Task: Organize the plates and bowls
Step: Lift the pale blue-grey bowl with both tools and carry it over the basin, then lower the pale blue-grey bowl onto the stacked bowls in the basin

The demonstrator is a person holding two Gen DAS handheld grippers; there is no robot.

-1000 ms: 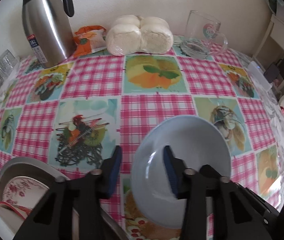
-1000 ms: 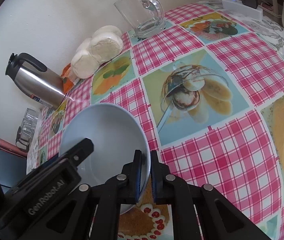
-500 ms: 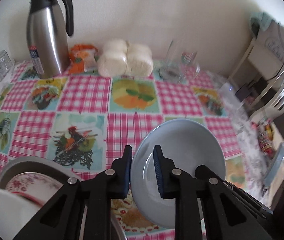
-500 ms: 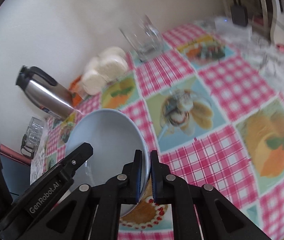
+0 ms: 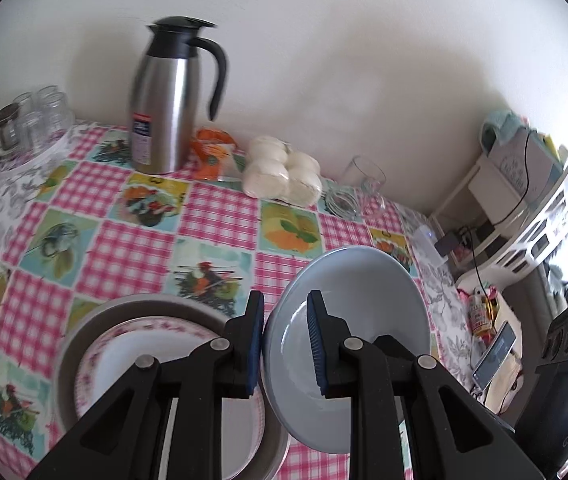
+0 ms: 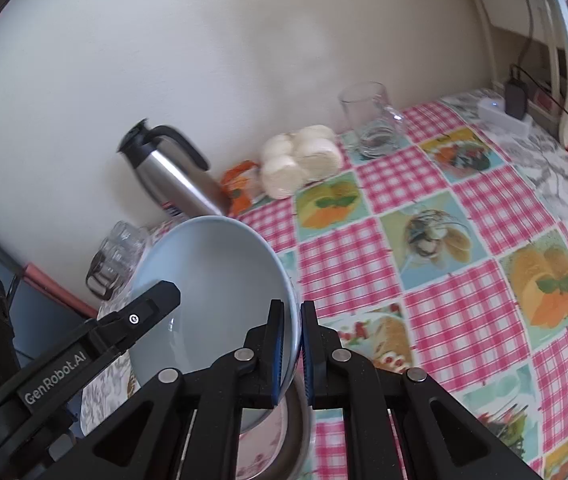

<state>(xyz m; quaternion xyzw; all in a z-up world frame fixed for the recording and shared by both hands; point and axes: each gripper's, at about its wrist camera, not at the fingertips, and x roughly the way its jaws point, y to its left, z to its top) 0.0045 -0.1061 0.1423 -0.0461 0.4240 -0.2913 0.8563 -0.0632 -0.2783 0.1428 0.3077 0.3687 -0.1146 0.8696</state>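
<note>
Fingers of both grippers clamped on blue bowl [image 5: 367, 320] rim; floral plate [image 5: 132, 360] beneath half hidden.

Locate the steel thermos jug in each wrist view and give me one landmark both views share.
Left wrist view: the steel thermos jug stands upright at upper left, against the wall, at the table's far edge.
Right wrist view: the jug appears left of centre, leaning in the picture, just above the blue bowl.
Shared landmark: the pack of white buns, to the jug's right in both.
</note>
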